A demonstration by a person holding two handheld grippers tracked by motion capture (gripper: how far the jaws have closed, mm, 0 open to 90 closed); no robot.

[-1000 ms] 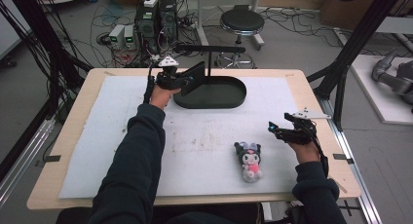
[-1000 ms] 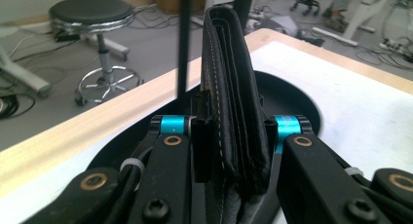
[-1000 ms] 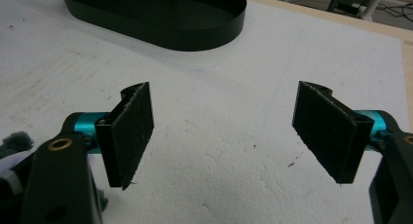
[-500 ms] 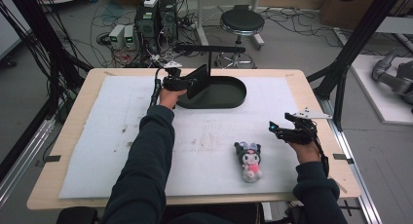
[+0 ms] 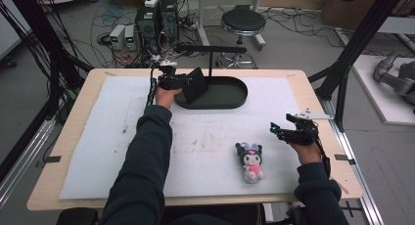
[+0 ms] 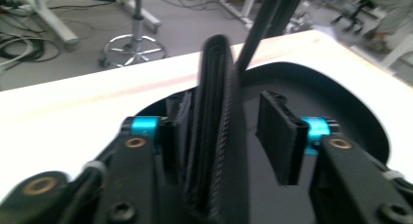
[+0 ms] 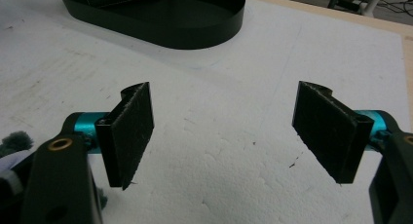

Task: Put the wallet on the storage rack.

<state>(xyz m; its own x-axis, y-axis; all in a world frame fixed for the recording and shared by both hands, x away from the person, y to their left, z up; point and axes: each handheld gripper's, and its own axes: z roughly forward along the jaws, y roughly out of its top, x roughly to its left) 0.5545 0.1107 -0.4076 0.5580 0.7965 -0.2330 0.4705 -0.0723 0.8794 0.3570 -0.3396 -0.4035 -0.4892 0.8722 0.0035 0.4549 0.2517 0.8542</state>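
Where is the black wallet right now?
In the high view, the black wallet stands on edge at the left end of the black oval tray, between the left gripper jaws.

One camera looks down from high above the worktop (image 5: pixel 98 137). Two cameras ride close behind the grippers. All three see the black tray (image 5: pixel 220 95).

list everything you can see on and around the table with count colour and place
wallet: 1, black, upright at the tray's left end, between the left gripper's pads
tray: 1, black oval, far middle of the mat
plush toy: 1, black, white and pink, near right on the mat
mat: 1, white foam, covering the table
stool: 1, black seat, on the floor beyond the table
left gripper: 1, black, jaws just been opening, one pad off the wallet
right gripper: 1, black, open, right of the toy
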